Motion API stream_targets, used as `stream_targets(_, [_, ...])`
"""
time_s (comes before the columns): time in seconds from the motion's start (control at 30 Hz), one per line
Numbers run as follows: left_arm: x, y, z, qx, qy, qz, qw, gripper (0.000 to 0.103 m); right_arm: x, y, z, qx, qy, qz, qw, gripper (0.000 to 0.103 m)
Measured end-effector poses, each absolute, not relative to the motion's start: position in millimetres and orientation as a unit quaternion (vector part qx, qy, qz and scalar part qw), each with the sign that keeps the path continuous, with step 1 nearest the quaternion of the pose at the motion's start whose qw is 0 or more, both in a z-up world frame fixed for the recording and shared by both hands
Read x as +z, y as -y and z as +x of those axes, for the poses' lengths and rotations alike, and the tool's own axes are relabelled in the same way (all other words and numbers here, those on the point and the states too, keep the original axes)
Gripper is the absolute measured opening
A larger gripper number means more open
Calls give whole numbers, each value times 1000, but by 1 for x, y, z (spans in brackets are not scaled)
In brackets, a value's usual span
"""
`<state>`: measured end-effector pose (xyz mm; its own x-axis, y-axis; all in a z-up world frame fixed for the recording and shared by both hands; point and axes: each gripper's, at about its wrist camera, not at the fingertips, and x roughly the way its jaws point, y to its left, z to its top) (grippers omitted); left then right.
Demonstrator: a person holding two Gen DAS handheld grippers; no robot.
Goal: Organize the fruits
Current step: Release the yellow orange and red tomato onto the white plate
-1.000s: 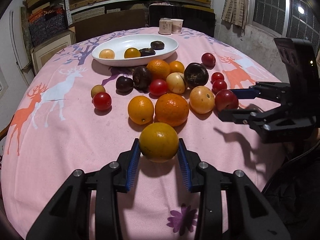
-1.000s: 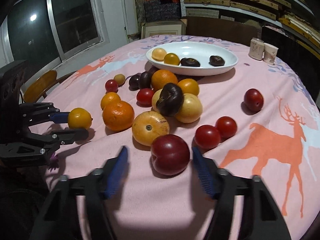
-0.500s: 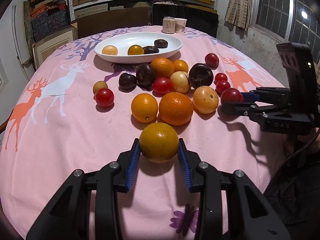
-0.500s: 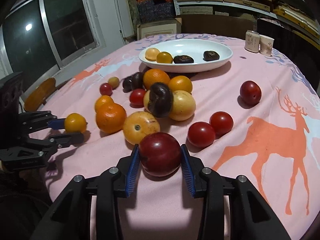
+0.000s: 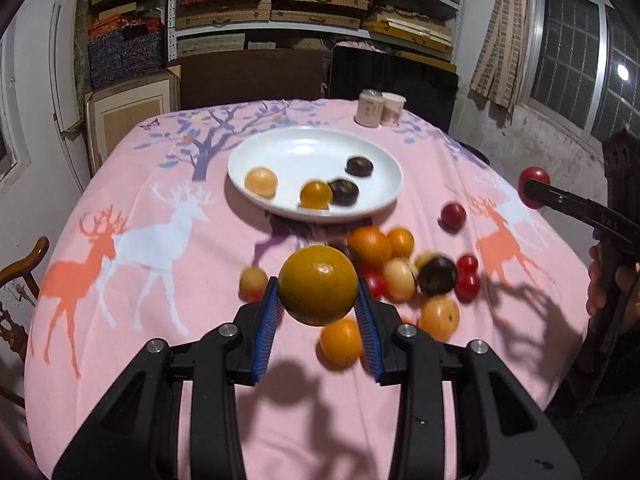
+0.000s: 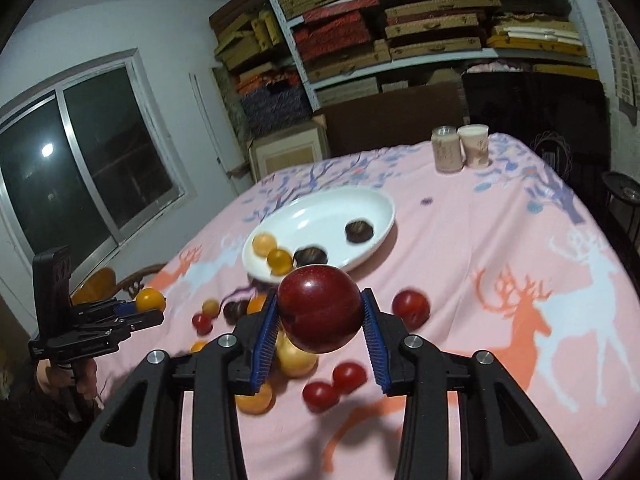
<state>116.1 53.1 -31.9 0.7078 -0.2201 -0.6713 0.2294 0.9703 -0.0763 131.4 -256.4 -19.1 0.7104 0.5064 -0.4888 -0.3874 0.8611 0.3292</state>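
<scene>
My left gripper (image 5: 318, 306) is shut on a yellow-orange fruit (image 5: 318, 285) and holds it in the air above the pile of loose fruits (image 5: 400, 272). My right gripper (image 6: 319, 330) is shut on a dark red plum (image 6: 320, 308), also lifted above the table. The white oval plate (image 5: 292, 152) lies beyond the pile and holds several small fruits, orange and dark. The right gripper with its plum shows at the right of the left wrist view (image 5: 534, 193). The left gripper with its fruit shows at the left of the right wrist view (image 6: 150, 300).
A pink deer-print tablecloth (image 5: 160, 280) covers the round table. Two cups (image 5: 380, 109) stand at the far edge. A lone red plum (image 5: 453, 217) lies right of the plate. A wooden chair (image 5: 20, 272) is at the left. Shelves of boxes stand behind.
Both grippers have risen off the table with their fruits and moved toward the plate. The right gripper closed on the red plum about a second ago.
</scene>
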Motion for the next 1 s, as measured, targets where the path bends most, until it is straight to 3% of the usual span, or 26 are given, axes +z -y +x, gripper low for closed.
stream_targets(0.37, [-13,-31,241,-120,-372,4,920,36,-7,209,239,245,-305,66,918,40])
stream_targets(0.77, [-79,-16,361,-100,-445,4,890,36,-58,139,353,221,-371,7,902,42])
stream_targets(0.87, [-78,-20,358,-99,-437,0,894,47,-58,135,352,211,-358,-2,910,63])
stream_targets(1.0, [-63,-27,332,-97,-408,-9,908,57,-47,150,336,209,-345,22,915,65])
